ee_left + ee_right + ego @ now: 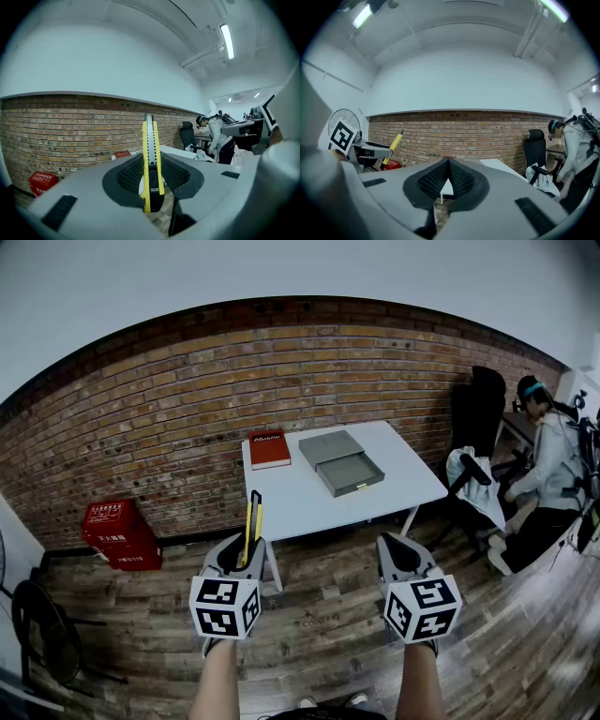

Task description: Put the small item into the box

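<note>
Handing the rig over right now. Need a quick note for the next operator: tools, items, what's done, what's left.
Left tool: shut on the yellow and black utility knife, which stands upright between the jaws.
Right tool: shut, nothing in it.
Both are held above the wooden floor, short of the white table.
The flat grey box sits on the table, its tray open toward us. The red book lies beside it, apart.
Done: knife is in hand.
Left: go to the table, lay the knife in the open tray, release.
</note>
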A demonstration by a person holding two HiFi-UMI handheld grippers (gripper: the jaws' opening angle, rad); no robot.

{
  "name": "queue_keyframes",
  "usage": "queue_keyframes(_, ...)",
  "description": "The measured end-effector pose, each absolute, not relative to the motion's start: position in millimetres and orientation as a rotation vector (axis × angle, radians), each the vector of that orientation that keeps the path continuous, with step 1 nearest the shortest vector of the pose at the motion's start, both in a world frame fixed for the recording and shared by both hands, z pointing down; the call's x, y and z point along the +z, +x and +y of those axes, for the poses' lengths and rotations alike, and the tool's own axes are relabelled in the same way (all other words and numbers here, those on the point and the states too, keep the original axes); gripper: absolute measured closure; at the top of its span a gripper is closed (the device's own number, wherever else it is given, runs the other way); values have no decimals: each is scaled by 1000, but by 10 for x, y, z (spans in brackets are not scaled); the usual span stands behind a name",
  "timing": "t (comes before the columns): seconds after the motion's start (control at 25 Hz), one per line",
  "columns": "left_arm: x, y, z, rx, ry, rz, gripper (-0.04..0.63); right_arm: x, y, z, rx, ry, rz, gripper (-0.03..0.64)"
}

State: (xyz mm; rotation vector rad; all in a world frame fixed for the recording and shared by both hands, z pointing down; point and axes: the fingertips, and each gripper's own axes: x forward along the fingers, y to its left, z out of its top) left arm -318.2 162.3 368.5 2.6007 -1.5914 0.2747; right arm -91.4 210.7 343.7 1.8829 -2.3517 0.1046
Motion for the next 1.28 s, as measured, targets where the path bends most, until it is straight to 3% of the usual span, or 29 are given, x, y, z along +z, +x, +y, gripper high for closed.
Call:
queue_keyframes(0.72,3811,-3034,1336,291,2606,-1567,466,3487,-869,1830,91,1866,-2381,597)
queue_keyframes(1.28,3886,-2404,543,335,2531,-1616,466,3617,-203,913,155,1785,-2434,597)
